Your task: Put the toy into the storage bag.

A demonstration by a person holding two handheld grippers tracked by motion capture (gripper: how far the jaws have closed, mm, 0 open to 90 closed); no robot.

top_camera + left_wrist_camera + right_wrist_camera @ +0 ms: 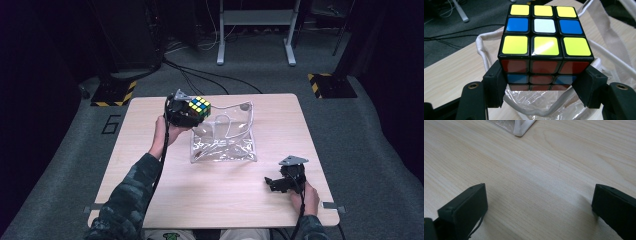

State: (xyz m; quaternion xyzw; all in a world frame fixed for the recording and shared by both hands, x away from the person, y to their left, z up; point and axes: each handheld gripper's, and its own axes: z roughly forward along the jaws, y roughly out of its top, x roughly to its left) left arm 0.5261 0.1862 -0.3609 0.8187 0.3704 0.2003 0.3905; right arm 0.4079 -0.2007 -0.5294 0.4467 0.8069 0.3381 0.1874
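Observation:
A scrambled puzzle cube (199, 106) with yellow, blue and white stickers on top hangs above the table's far left, clamped in my left gripper (196, 111). In the left gripper view the cube (544, 42) sits between the two black pads (495, 85), red face toward the camera. Just beyond and below it lies a clear plastic bag (223, 136) with white edging and handles, its mouth (529, 100) under the cube. My right gripper (272, 184) rests low near the table's front right, jaws wide apart over bare wood (539, 202), nothing between them.
The wooden table (150, 190) stands on grey carpet. A white desk frame (256, 30) and black cables (200, 75) lie beyond the far edge. A corner of the bag (520, 128) shows in the right gripper view.

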